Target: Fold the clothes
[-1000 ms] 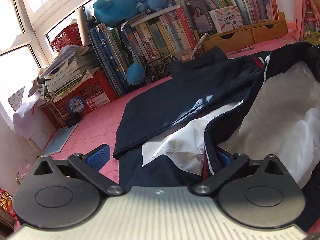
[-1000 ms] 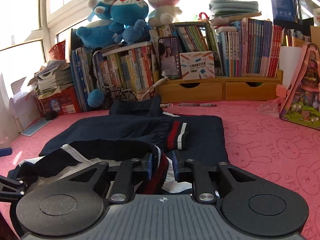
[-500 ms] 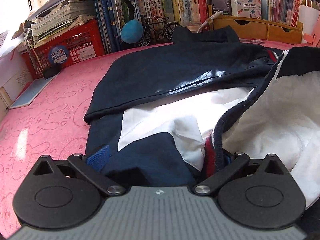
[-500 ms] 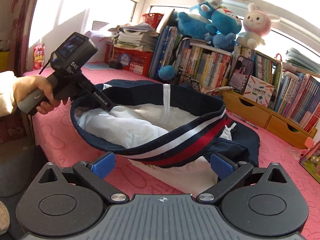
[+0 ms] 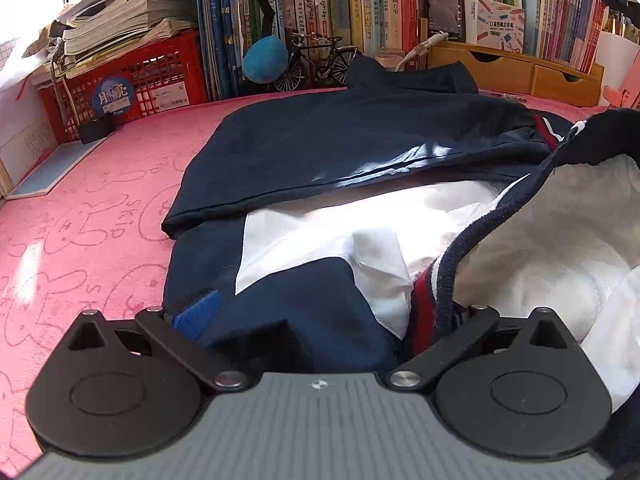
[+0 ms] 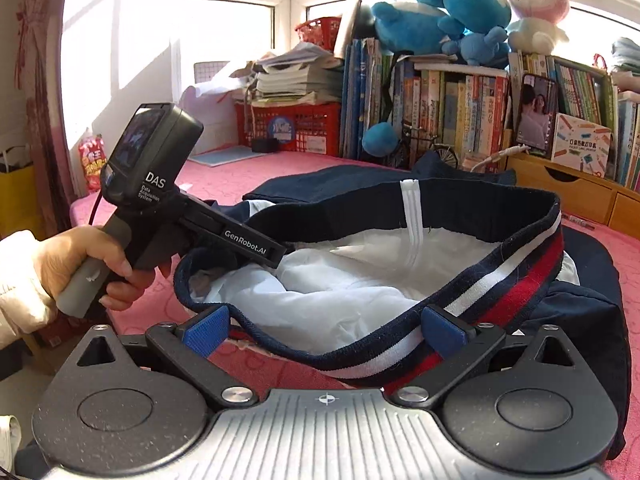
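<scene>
Two grippers are seen at mid-frame on the navy jacket, spread on the pink mat w/ hem lifted: left gripper pinching hem, right gripper spread; fold judged partway, lining exposed.

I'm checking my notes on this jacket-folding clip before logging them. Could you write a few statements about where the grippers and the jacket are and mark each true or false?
1. The right gripper is open, its blue pads either side of the jacket's striped hem. True.
2. The navy jacket lies on a green tablecloth. False: the cloth is pink.
3. The jacket's lining is white. True.
4. The left gripper hangs over bare table, away from the jacket. False: jacket fabric fills the space between its fingers.
5. A hand holds the left gripper's handle. True.
</scene>
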